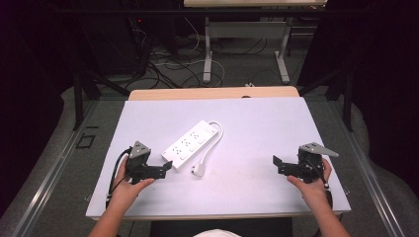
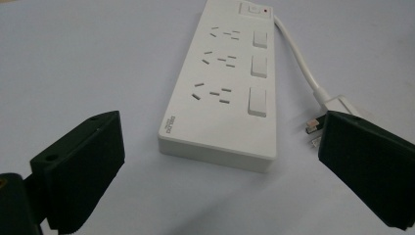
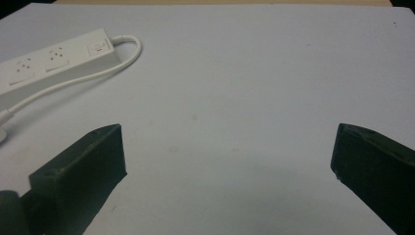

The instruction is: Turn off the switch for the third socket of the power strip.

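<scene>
A white power strip [image 1: 190, 140] with three sockets and switches lies slanted on the white tabletop, also close up as power strip [image 2: 226, 83] and far left as power strip [image 3: 54, 63]. Its white cord [image 1: 213, 134] loops back to a plug [image 1: 197, 171] lying beside the strip's near end; the plug [image 2: 329, 111] shows its metal prongs. My left gripper [image 1: 160, 168] stands open just short of the strip's near end, nothing between its jaws, and appears as left gripper [image 2: 220, 161]. My right gripper [image 1: 277, 164] is open over bare table at the right, seen as right gripper [image 3: 227, 161].
The white table sheet [image 1: 257, 128] covers a wooden table whose far edge [image 1: 212, 93] shows. Beyond it are cables on the floor and the legs of another table [image 1: 244, 44]. A black cable trails from the left gripper near the table's front left edge.
</scene>
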A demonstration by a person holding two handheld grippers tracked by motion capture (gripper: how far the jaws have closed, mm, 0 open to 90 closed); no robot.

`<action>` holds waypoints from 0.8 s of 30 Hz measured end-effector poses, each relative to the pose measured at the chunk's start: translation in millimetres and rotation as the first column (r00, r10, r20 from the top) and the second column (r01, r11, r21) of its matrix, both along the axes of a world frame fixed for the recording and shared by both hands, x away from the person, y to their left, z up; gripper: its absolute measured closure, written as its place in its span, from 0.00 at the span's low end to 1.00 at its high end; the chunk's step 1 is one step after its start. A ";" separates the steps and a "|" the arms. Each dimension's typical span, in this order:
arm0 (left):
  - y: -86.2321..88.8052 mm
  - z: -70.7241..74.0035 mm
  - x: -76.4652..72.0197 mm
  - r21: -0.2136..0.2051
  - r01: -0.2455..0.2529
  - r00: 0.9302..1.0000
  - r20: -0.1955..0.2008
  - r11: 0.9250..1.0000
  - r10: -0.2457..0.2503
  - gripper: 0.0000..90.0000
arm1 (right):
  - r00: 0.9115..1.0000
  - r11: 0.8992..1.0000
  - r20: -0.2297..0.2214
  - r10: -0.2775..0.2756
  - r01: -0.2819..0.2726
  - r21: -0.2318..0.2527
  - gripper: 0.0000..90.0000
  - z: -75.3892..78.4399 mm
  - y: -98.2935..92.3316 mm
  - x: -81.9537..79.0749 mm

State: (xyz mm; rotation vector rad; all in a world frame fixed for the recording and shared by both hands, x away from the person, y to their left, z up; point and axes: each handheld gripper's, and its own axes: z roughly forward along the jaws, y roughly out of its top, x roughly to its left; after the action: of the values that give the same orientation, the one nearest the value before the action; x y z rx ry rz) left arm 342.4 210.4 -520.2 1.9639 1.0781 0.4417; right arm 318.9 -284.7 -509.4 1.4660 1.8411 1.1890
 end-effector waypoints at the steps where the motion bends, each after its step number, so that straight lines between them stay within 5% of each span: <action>1: 0.1 -0.7 0.3 -0.002 0.003 1.000 0.002 1.000 -0.003 0.04 | 1.000 1.000 0.001 -0.001 0.001 -0.002 0.00 0.1 1.3 -0.4; 17: -5.8 0.0 -1.0 -0.060 -0.002 0.998 -0.060 0.998 -0.002 0.19 | 0.997 0.996 0.002 0.075 -0.075 -0.058 0.00 -15.2 10.3 -4.6; 21: -8.2 2.1 -0.9 -0.040 0.012 0.998 -0.068 0.999 -0.015 0.26 | 0.996 0.993 0.007 0.094 -0.093 -0.070 0.00 -16.4 10.7 -3.5; 24: -10.6 5.1 0.7 0.021 0.037 0.997 -0.068 0.999 -0.036 0.31 | 0.996 0.994 0.002 0.089 -0.088 -0.063 0.00 -18.2 11.1 -3.3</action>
State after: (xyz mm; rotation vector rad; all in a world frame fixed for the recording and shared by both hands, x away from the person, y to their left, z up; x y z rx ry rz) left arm 343.1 199.8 -515.1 2.0279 1.0816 0.3715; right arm 315.6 -273.5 -527.5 1.3591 1.9401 1.1640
